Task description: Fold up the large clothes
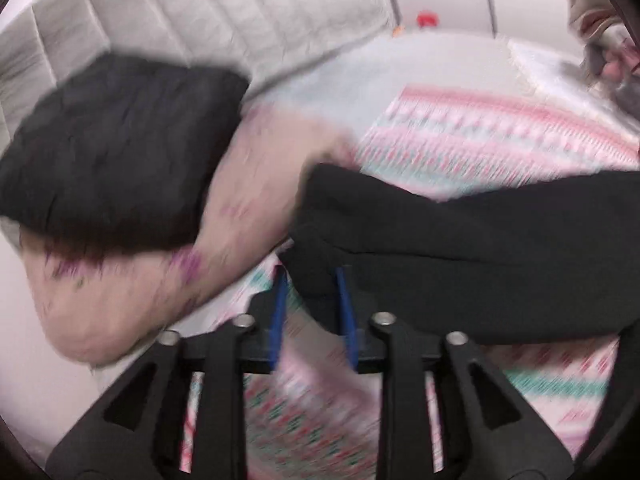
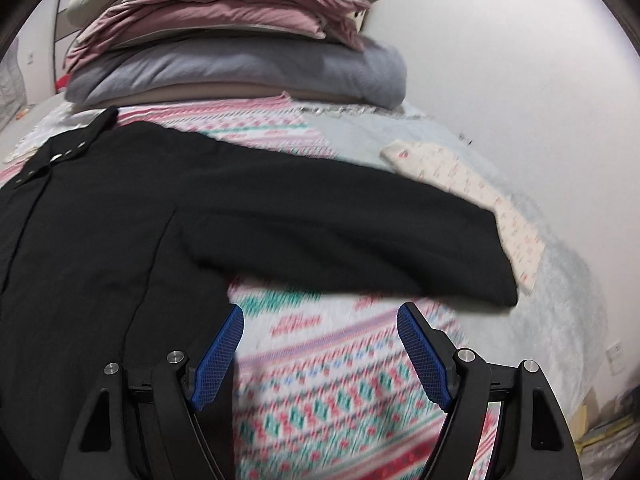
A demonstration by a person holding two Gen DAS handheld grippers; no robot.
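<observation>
A large black garment [image 2: 120,220] with snap buttons lies spread on a pink, white and green patterned blanket [image 2: 340,400]. One of its sleeves [image 2: 360,248] stretches out to the right. My right gripper [image 2: 320,316] hangs open just short of that sleeve, with only blanket between its blue pads. In the blurred left wrist view, the garment's other sleeve [image 1: 480,248] runs in from the right. Its end sits between the narrow-set pads of my left gripper [image 1: 312,280], which looks shut on it.
A black cushion [image 1: 120,152] rests on a pinkish pillow [image 1: 240,200] by the padded headboard [image 1: 200,12]. Folded pink and grey bedding [image 2: 240,40] is stacked at the far end of the bed. A white printed cloth [image 2: 480,200] lies by the wall [image 2: 520,80].
</observation>
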